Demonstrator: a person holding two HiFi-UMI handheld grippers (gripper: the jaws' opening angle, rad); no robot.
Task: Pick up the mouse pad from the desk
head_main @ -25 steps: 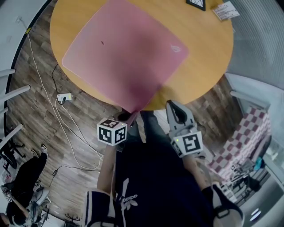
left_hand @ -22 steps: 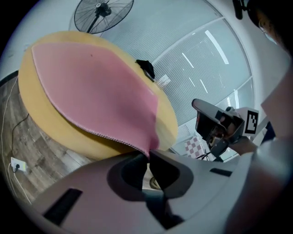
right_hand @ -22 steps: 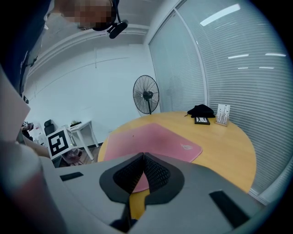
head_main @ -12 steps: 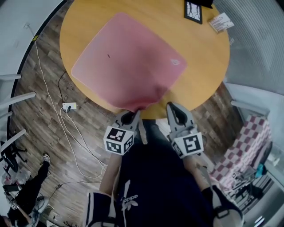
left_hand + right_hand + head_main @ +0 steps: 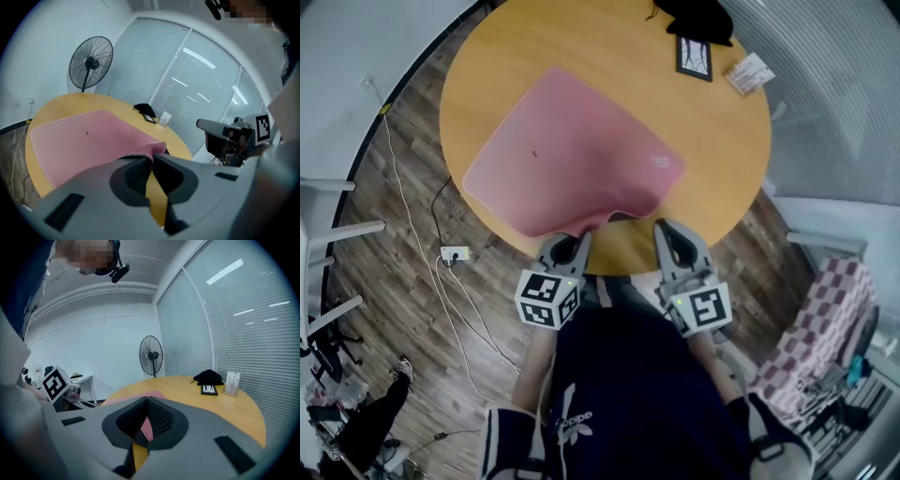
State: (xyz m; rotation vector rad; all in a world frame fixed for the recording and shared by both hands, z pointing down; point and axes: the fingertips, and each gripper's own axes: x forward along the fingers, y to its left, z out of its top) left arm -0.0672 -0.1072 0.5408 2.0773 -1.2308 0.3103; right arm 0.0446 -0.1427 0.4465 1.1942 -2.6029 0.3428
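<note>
Jaws of the left gripper (image 5: 152,157) are clenched on the near corner of the pink mouse pad (image 5: 572,159); from its own view I see the stitched edge pinched right at the tips. That corner is raised off the bench (image 5: 609,47) and the pad buckles up just behind it, while the rest of the sheet lies flat on the round wooden top, its left corner close to the rim.

Beside it, the right gripper (image 5: 664,228) hangs over the near edge of the bench, just right of the lifted corner. Its jaw tips meet, and I can make out nothing gripped; a sliver of pink shows through the slit behind them.

Farther out, at the far side of the bench, I see a small picture frame (image 5: 694,58) lying flat, a black bundle (image 5: 698,14) touching its far end and a white card stand (image 5: 748,73) near it. A pedestal fan (image 5: 90,63) stands beyond the bench. On the wood floor (image 5: 403,281) to the left lies a power strip (image 5: 455,253) with white cable.
</note>
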